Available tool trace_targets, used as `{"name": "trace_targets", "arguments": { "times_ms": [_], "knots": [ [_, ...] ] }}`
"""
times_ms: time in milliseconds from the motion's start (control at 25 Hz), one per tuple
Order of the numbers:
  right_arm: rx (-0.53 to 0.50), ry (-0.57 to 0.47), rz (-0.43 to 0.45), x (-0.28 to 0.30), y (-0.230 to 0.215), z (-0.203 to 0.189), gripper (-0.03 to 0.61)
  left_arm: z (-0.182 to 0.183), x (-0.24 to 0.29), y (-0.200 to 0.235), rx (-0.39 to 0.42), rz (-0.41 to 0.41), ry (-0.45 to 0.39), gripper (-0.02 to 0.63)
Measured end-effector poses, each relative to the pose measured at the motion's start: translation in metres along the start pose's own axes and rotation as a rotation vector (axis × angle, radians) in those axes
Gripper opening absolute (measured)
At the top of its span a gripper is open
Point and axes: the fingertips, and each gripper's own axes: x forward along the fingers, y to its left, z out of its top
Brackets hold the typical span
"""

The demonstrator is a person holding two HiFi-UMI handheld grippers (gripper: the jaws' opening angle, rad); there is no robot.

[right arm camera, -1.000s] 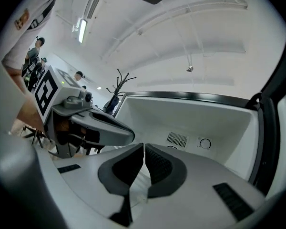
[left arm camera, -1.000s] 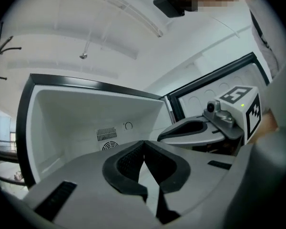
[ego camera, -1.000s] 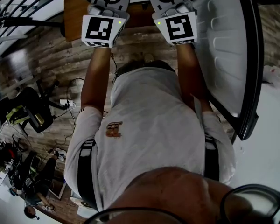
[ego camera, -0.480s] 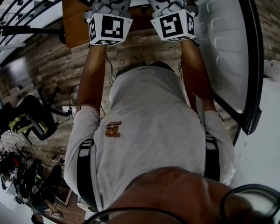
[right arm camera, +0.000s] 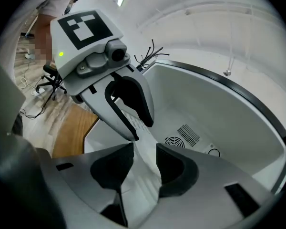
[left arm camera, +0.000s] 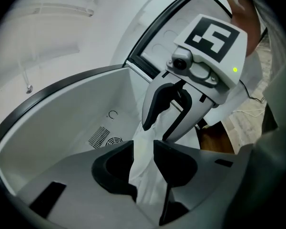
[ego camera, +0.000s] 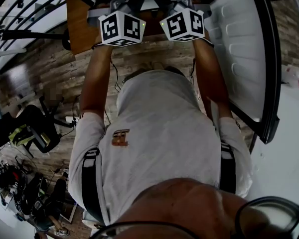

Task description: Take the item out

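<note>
White bag [left arm camera: 145, 182]: one item, thin and crumpled. Location: lower centre of both gripper views, with the white fridge compartment [left arm camera: 71, 128] behind it. Long axis: runs tong to tong, from my left tongs [left arm camera: 144, 149] straight ahead into my right tongs [right arm camera: 145, 149]; neither hand is nearer. Tongs: both pairs have just been opening. Jaws now stand apart, the bag passing through each gap with no pad visibly pressing. Judged: needs a fresh grip before lifting clear.
</note>
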Motion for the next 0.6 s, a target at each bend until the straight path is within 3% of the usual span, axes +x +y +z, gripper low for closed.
{"name": "trace_targets", "arguments": {
  "times_ms": [280,600],
  "knots": [
    [-0.149,0.079,0.017,0.015,0.001,-0.014,0.156,-0.010,0.019,-0.008,0.184,-0.031,0.097,0.147],
    [-0.269,0.142,0.066,0.031,0.001,-0.027,0.164,-0.027,0.040,-0.016,0.274,-0.092,0.171,0.155]
  ]
}}
